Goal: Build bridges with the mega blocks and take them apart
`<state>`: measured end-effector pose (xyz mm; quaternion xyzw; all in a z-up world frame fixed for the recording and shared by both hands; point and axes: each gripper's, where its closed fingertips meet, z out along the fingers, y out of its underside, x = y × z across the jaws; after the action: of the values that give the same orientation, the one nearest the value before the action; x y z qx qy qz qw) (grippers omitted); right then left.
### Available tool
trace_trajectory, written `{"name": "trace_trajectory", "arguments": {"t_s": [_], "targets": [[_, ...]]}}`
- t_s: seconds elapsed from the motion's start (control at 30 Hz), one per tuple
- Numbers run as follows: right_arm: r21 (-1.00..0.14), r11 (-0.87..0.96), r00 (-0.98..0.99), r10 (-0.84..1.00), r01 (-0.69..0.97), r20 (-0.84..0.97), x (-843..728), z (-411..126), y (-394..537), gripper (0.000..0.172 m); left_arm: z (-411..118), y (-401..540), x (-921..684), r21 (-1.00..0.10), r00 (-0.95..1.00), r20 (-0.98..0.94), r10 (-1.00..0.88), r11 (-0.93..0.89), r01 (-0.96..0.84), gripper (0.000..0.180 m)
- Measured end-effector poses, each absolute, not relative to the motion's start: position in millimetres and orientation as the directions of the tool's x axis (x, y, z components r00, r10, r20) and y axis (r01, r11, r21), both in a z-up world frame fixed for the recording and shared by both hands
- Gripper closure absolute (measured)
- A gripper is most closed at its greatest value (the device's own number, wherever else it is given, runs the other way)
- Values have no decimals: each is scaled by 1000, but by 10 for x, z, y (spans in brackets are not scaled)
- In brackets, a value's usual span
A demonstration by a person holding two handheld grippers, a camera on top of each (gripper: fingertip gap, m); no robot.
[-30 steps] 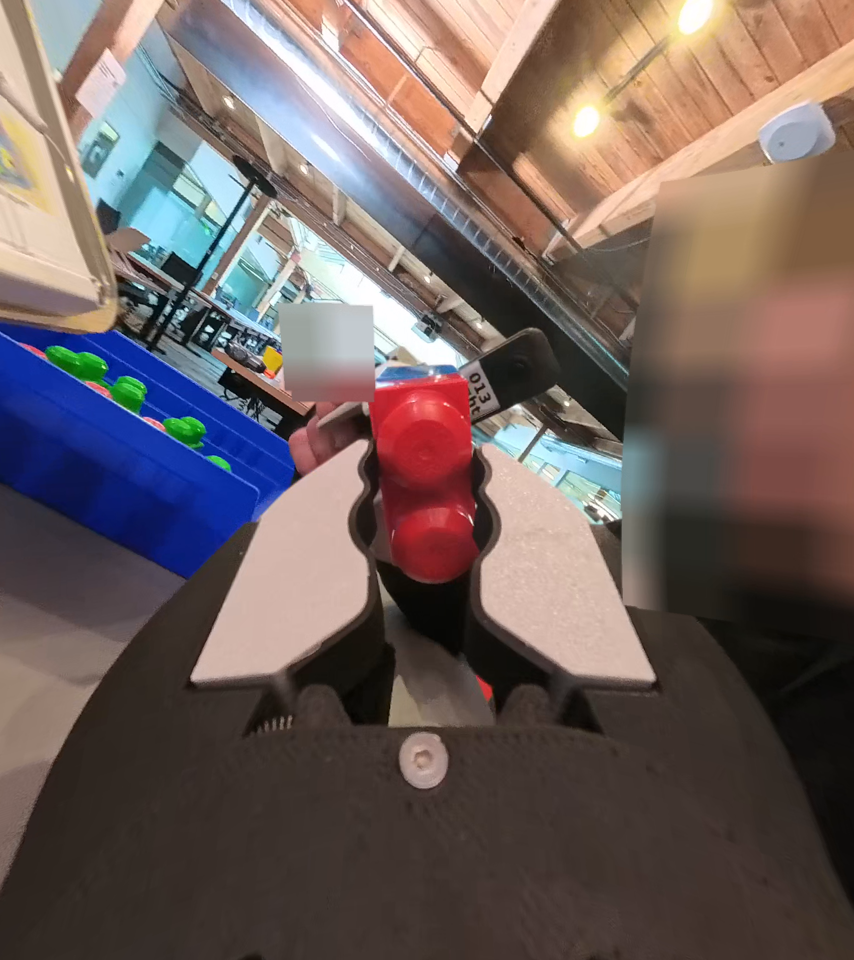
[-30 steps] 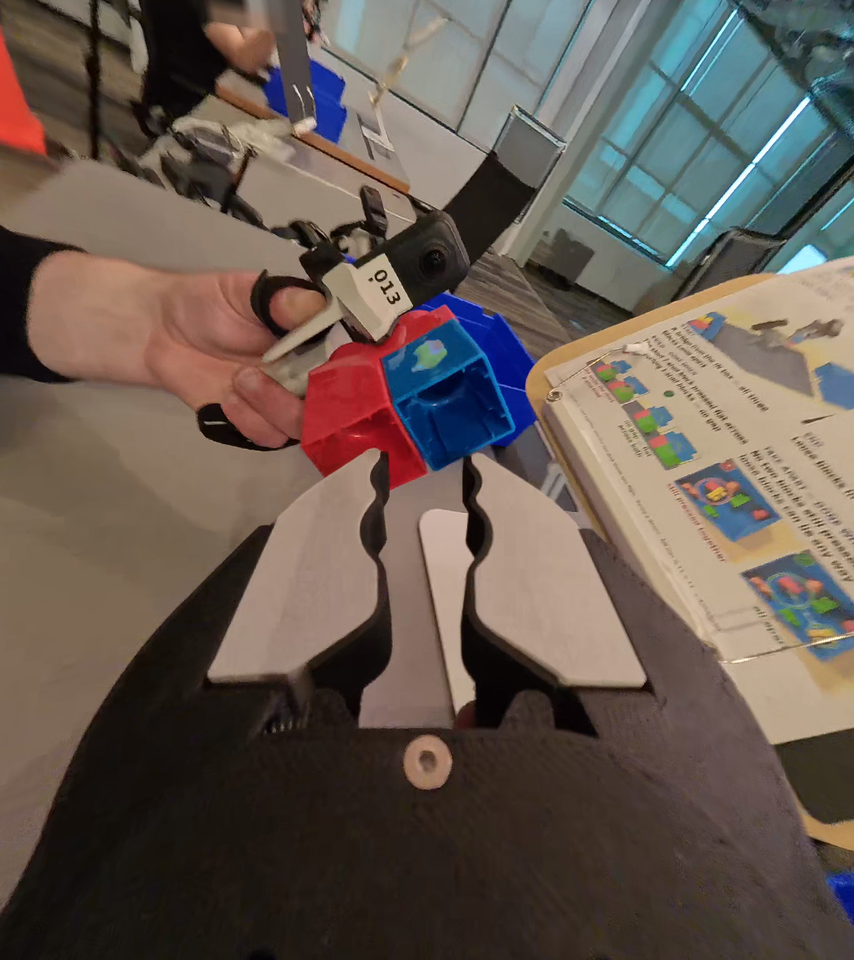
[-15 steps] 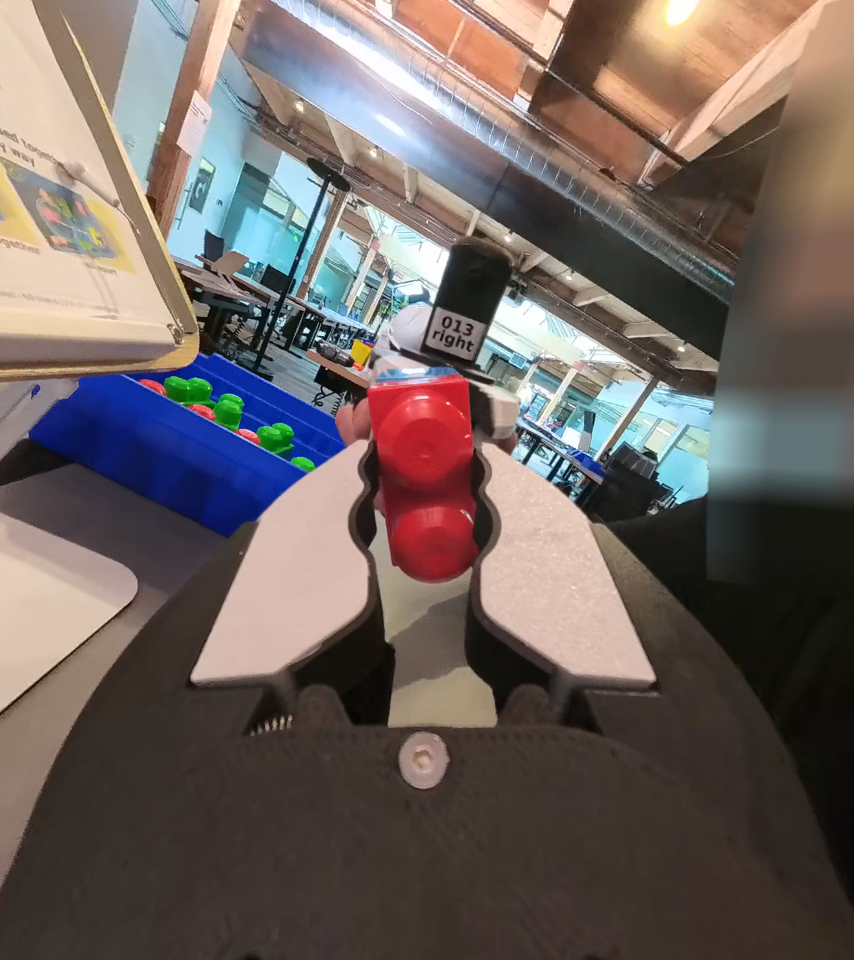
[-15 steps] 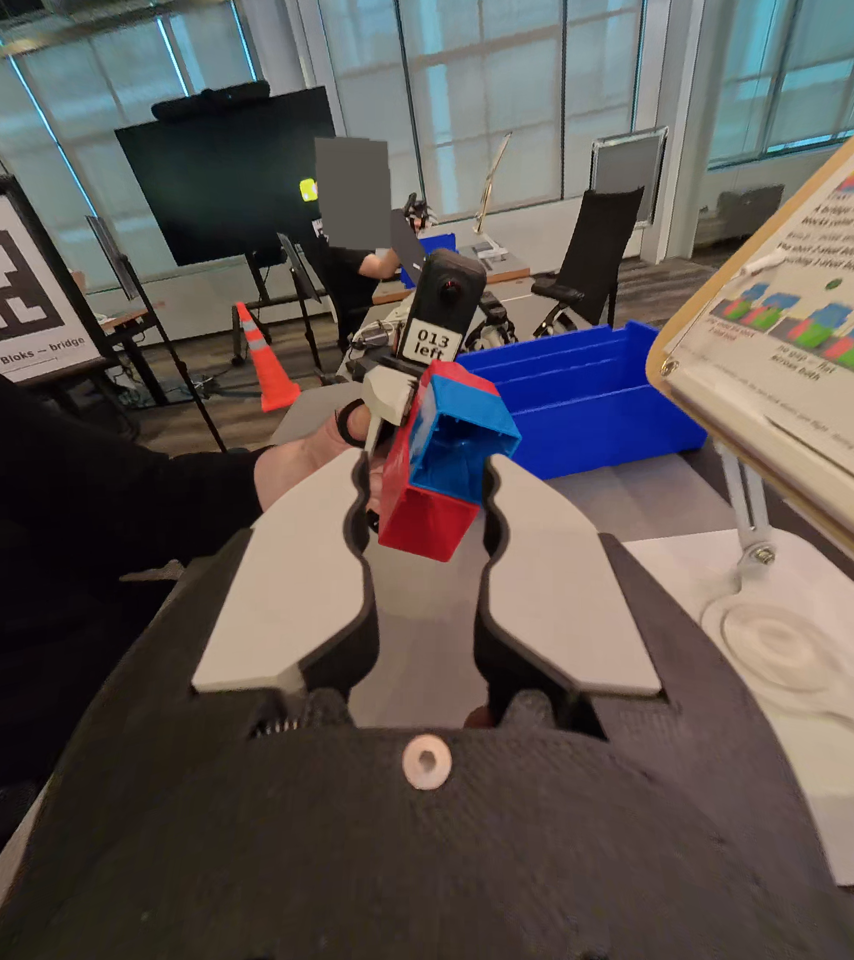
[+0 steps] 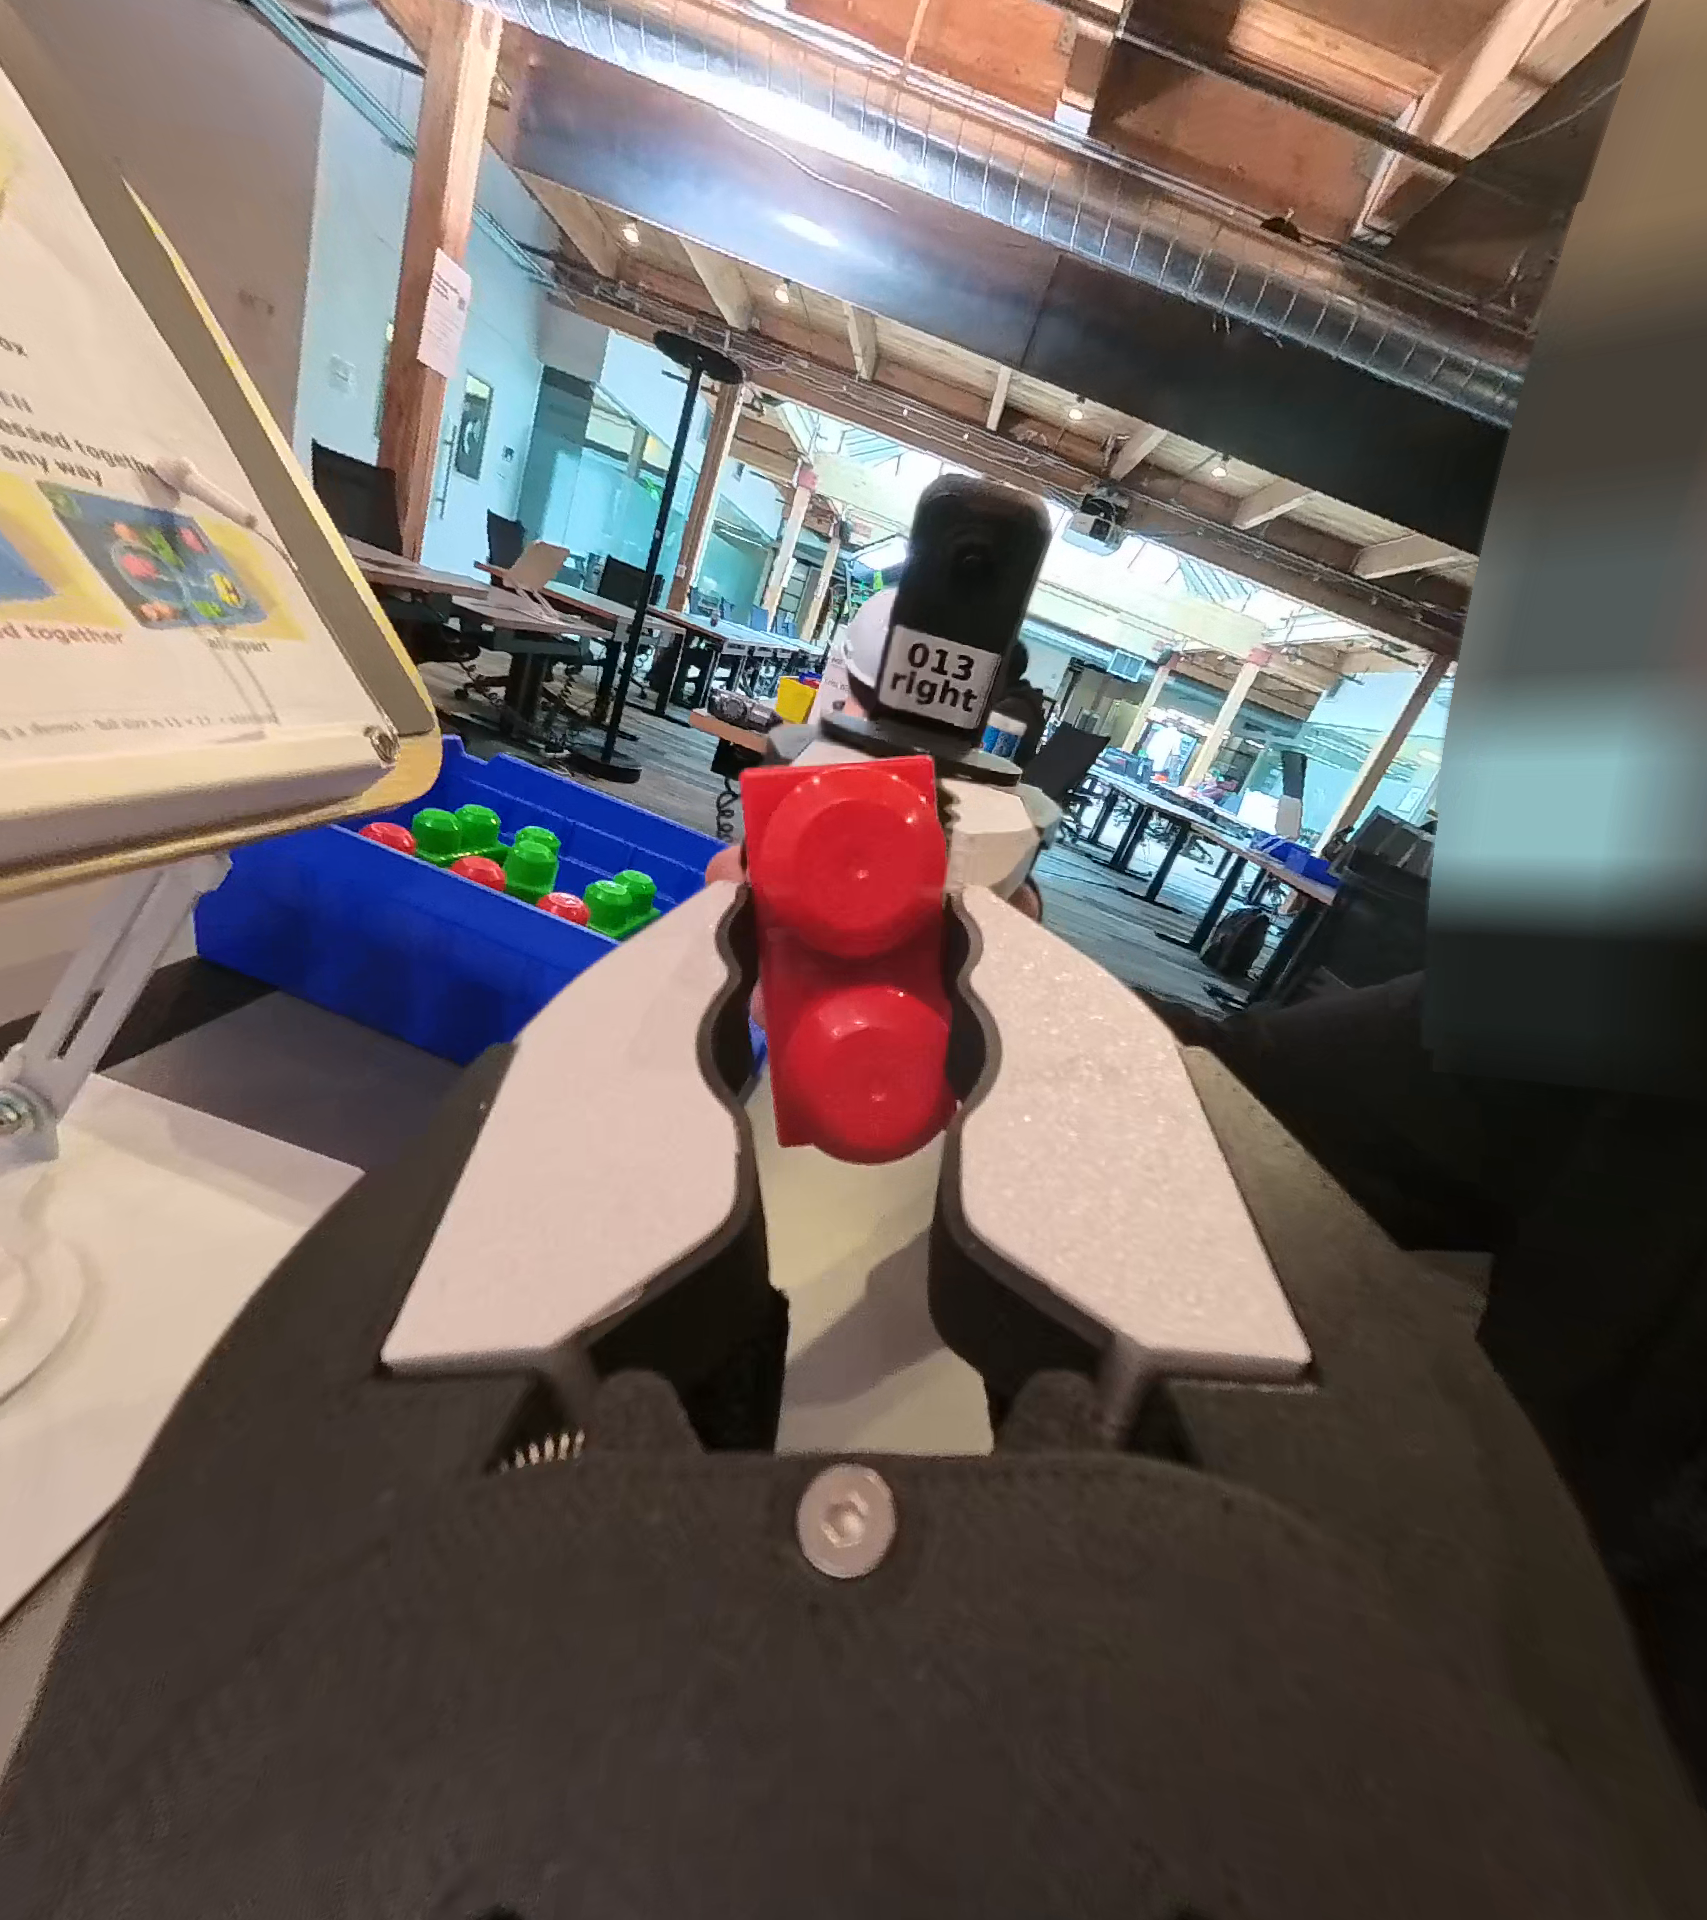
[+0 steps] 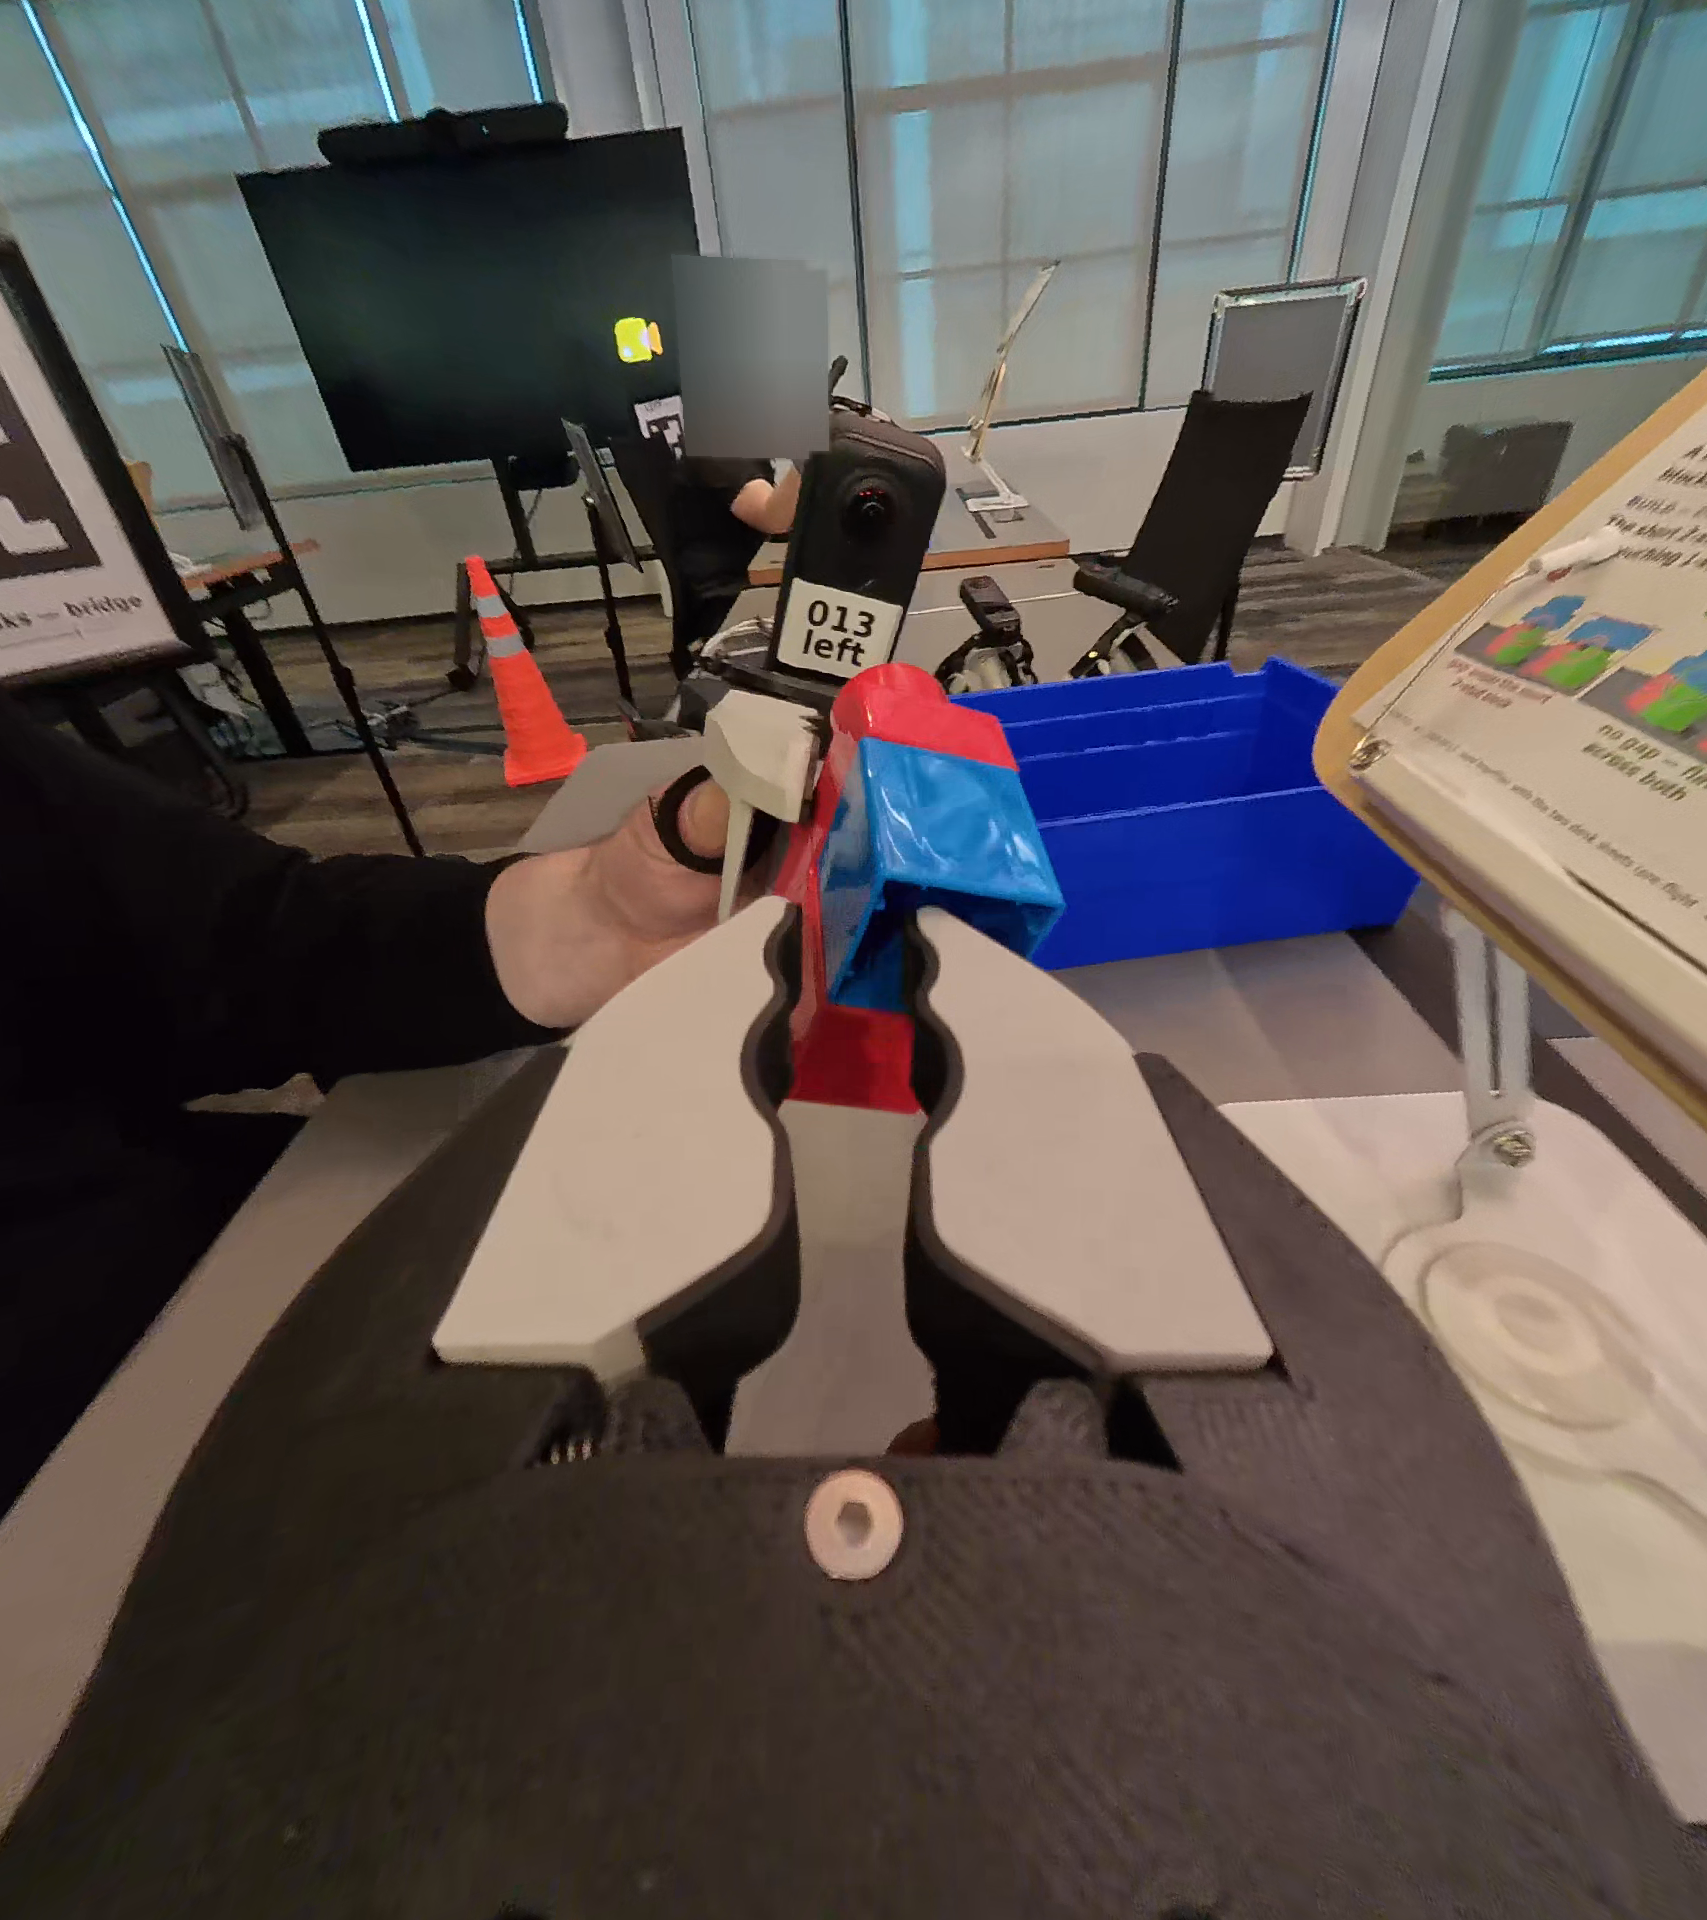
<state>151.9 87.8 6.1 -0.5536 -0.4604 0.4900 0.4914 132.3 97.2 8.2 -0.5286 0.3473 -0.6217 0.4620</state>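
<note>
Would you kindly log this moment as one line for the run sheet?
stage: pulling blocks apart | left hand-held gripper: clamps red block | right hand-held gripper: on blue block, joined to red | bin: red, green blocks

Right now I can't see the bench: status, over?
Left gripper clamps red block. Right gripper fingers pinch its blue block. Pair airborne, nothing blocking.

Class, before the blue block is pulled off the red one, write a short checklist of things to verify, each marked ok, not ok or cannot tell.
1. Left gripper clamps the red block: ok.
2. Right gripper fingers close on the blue block: ok.
3. Blue block is still joined to the red block: ok.
4. Right gripper grips only blue, not red: cannot tell.
5. Empty blue bin is close by for the parts: ok.
</note>
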Motion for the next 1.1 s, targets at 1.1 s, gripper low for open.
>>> {"name": "trace_trajectory", "arguments": {"t_s": [1.1], "targets": [[-986, 135, 249, 956, 99, 156, 1496, 89, 911, 136, 156, 929, 1267, -905, -105, 319, -942, -336, 261, 134]]}}
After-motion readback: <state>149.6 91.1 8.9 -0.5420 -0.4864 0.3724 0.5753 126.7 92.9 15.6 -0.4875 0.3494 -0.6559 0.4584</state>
